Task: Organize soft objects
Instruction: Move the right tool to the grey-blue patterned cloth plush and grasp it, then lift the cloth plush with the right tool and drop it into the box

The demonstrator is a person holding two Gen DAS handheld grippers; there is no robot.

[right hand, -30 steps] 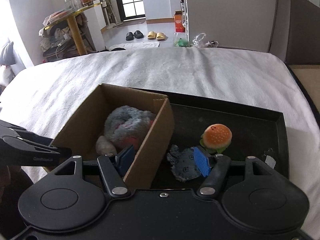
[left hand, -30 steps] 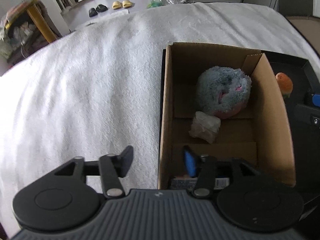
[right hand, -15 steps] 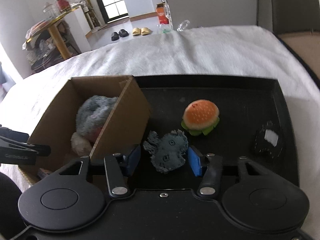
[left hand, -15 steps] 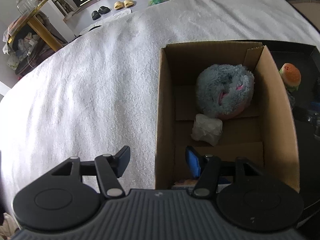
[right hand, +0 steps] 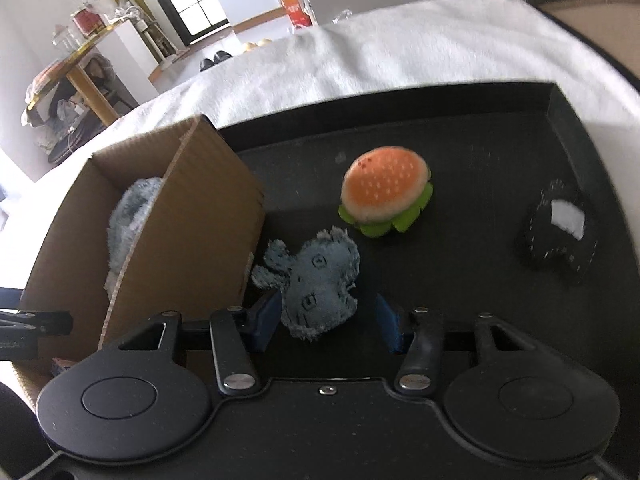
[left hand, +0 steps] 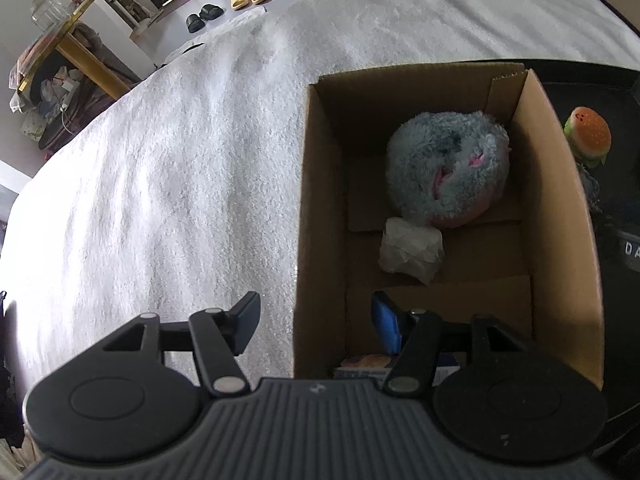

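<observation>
Box (right hand: 192,216) wall just left of blue toy (right hand: 316,280); burger (right hand: 384,196) behind. R gripper (right hand: 326,320) wide open round toy, no grip; L gripper (left hand: 316,320) open astride box (left hand: 304,216) wall.

I see a brown cardboard box (left hand: 560,216) with its top open. A fluffy gray and pink toy (left hand: 448,172) sits deep inside it, at the far end. A crumpled white wad (left hand: 412,250) lies touching it, on the near side. Next to the box, on a black tray (right hand: 560,100), lies a small flat blue-gray toy (right hand: 320,284). A little burger toy (right hand: 384,194) with an orange bun and green edge sits just behind it. A black toy with a white patch (right hand: 560,236) lies well apart, to the right.
</observation>
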